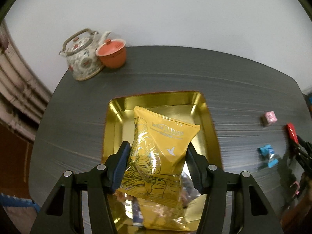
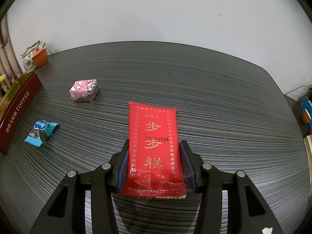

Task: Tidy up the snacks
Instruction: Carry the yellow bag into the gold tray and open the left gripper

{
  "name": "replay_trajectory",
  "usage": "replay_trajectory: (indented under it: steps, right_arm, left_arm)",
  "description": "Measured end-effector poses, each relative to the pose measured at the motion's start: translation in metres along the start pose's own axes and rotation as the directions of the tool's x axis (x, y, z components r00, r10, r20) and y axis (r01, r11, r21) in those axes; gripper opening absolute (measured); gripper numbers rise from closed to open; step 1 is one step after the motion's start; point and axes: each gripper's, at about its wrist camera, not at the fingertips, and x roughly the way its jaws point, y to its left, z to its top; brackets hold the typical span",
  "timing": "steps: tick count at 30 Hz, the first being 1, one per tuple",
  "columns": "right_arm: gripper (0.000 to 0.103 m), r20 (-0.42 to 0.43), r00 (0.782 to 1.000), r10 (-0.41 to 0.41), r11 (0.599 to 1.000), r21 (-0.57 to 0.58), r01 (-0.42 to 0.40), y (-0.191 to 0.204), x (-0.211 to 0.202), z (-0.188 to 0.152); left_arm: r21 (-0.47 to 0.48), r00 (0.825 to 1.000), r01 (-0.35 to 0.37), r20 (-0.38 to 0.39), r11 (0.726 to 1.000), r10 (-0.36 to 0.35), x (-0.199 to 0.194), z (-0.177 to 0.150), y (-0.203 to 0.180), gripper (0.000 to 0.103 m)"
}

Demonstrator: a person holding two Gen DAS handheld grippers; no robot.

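My left gripper (image 1: 158, 145) is shut on a yellow snack packet (image 1: 165, 128) and holds it tilted above an open gold tin (image 1: 195, 99). Lower in the tin lie more wrappers (image 1: 136, 212), partly hidden by the packet. My right gripper (image 2: 154, 142) is shut on the lower half of a red packet with gold characters (image 2: 153, 117), low over the dark striped table (image 2: 214, 97). The red packet (image 1: 292, 132) also shows at the right edge of the left wrist view. Loose on the table are a pink wrapped cube (image 2: 84, 90) and a blue candy (image 2: 41, 131).
A patterned teapot (image 1: 83, 58) and an orange lidded cup (image 1: 112, 52) stand at the table's back left corner, against a white wall. The tin's maroon side reading TOFFEE (image 2: 21, 105) is left of the red packet. The pink cube (image 1: 270, 118) and blue candy (image 1: 266, 152) lie between tin and right gripper.
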Motion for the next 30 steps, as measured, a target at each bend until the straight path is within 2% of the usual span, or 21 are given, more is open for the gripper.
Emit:
replay_trajectory:
  steps: [13,30]
  right_arm:
    - [0.045,0.0,1.0,0.0,1.0,0.001,0.0,0.001,0.0,0.001]
    - [0.046,-0.001,1.0,-0.001,1.0,0.001,0.001,0.001,-0.001,0.001]
  left_arm:
    - [-0.046,0.999,-0.018,-0.043,0.999,0.016,0.036,-0.013,0.025,0.057]
    - [-0.019,0.999,-0.024,-0.042,1.0,0.023,0.05,-0.022,0.032,0.057]
